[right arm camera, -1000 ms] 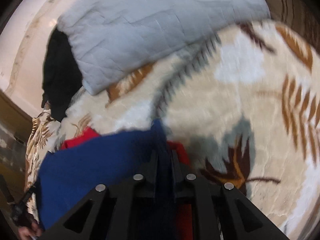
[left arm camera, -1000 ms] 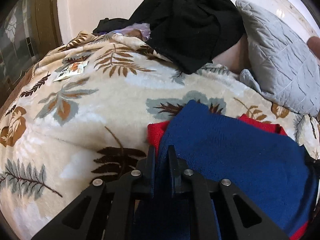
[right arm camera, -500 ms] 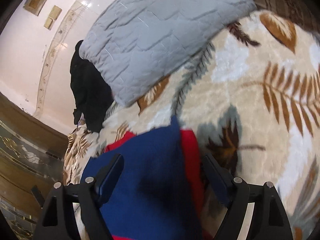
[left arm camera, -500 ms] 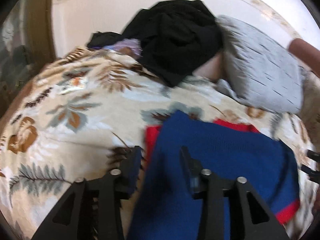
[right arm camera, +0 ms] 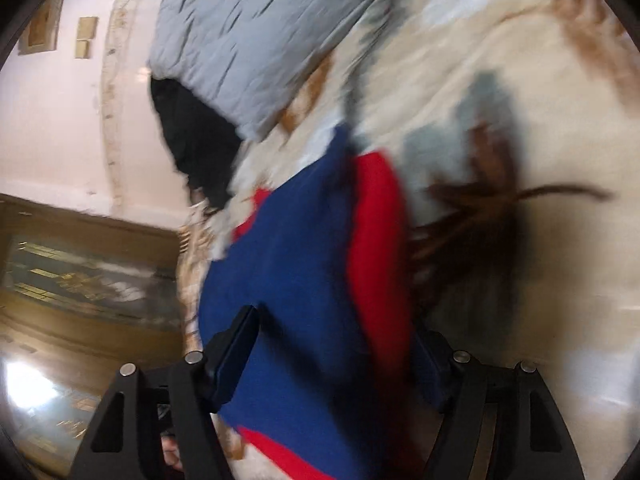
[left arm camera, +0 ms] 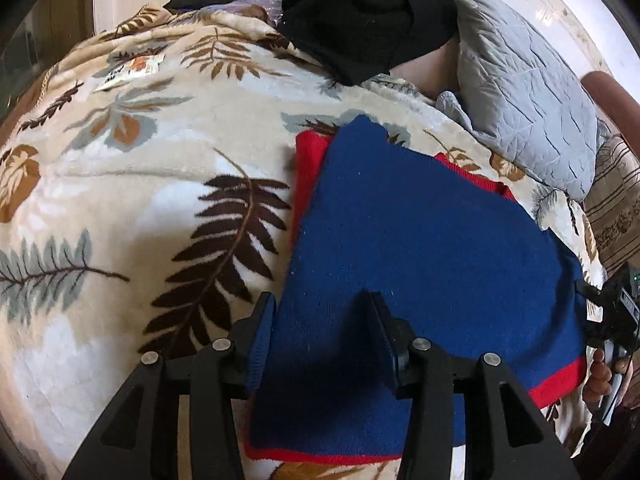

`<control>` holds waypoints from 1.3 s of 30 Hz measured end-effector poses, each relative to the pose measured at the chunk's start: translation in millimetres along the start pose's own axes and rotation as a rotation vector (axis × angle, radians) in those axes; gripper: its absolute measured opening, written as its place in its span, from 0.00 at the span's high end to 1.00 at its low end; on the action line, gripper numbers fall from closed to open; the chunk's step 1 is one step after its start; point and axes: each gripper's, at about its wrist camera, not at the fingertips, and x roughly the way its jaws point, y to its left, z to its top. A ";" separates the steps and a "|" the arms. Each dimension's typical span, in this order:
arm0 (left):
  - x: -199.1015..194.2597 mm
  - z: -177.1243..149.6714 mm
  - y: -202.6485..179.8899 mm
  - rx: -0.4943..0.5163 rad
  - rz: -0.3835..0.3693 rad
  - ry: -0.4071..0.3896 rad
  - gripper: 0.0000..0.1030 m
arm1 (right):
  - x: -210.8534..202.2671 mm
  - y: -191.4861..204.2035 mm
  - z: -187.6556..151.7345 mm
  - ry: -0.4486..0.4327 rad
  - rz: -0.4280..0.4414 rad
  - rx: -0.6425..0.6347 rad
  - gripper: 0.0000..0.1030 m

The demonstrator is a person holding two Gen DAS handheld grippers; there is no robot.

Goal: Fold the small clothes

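Black plastic fingers of the left hand-held gripper (left arm camera: 322,328) stand apart over the near edge of a blue knit garment (left arm camera: 420,240), with cloth lying between them but neither pad pressing on it; its jaws have just been opening. The garment lies folded flat on the bed, spreading away from this hand-held gripper towards the upper right of the left view, and a red trim (left arm camera: 310,168) shows along its left side, its near edge and its far right corner.

The right hand-held gripper (right arm camera: 340,344) is blurred, yet its fingers plainly stand wide apart on either side of the same blue garment (right arm camera: 288,280), which runs up between them without being pinched; its jaws opened wide and have just been closing a little. A red band (right arm camera: 376,248) of the garment lies along the right side in that view. In the left view this other hand-held gripper and the fingers (left arm camera: 600,376) holding it show at the garment's far right edge.

Under the garment is a cream blanket (left arm camera: 132,208) printed with brown and grey leaves. Further off a grey quilted pillow (left arm camera: 520,92) leans beside a heap of black clothes (left arm camera: 360,16), well apart from the blue garment.
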 end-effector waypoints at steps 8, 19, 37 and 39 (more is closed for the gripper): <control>8.1 3.2 7.0 -0.007 -0.009 0.010 0.54 | 27.2 24.1 -11.2 0.035 -0.025 -0.073 0.73; 8.9 1.1 10.3 0.011 0.005 0.012 0.51 | 5.3 75.7 -29.7 -0.018 -0.021 -0.046 0.75; -108.4 8.3 31.5 0.112 0.135 -0.195 0.47 | 65.7 224.8 -70.2 0.041 -0.120 -0.081 0.75; -111.0 7.7 39.3 0.112 0.143 -0.195 0.47 | 82.1 231.8 -74.0 0.054 -0.129 -0.061 0.75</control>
